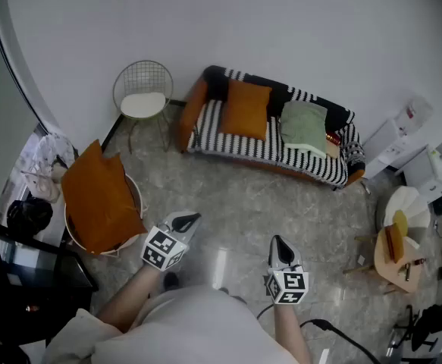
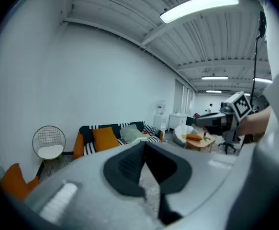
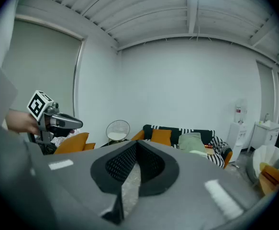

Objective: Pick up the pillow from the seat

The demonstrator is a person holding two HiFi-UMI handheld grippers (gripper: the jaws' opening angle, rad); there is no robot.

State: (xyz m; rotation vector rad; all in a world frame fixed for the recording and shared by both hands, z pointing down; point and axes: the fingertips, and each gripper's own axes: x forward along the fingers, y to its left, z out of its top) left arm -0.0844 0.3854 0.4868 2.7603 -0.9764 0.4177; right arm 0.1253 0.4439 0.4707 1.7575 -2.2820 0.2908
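A black-and-white striped sofa (image 1: 311,165) stands against the far wall. An orange pillow (image 1: 245,109) and a pale green pillow (image 1: 304,126) lean on its seat. A bigger orange pillow (image 1: 99,199) lies on a round seat at my left. Both grippers hang over the floor, well short of the sofa. My left gripper (image 1: 192,218) is shut and empty, beside the round seat. My right gripper (image 1: 279,240) is shut and empty too. The left gripper view shows shut jaws with the sofa's orange pillow (image 2: 106,138) beyond; the right gripper view shows the same pillow (image 3: 161,137).
A wire chair (image 1: 142,89) with a white cushion stands left of the sofa. A low wooden table (image 1: 395,252) and a white seat (image 1: 402,203) are at the right. A dark table (image 1: 23,268) and a black bag (image 1: 28,214) sit at the left. Grey stone floor lies between me and the sofa.
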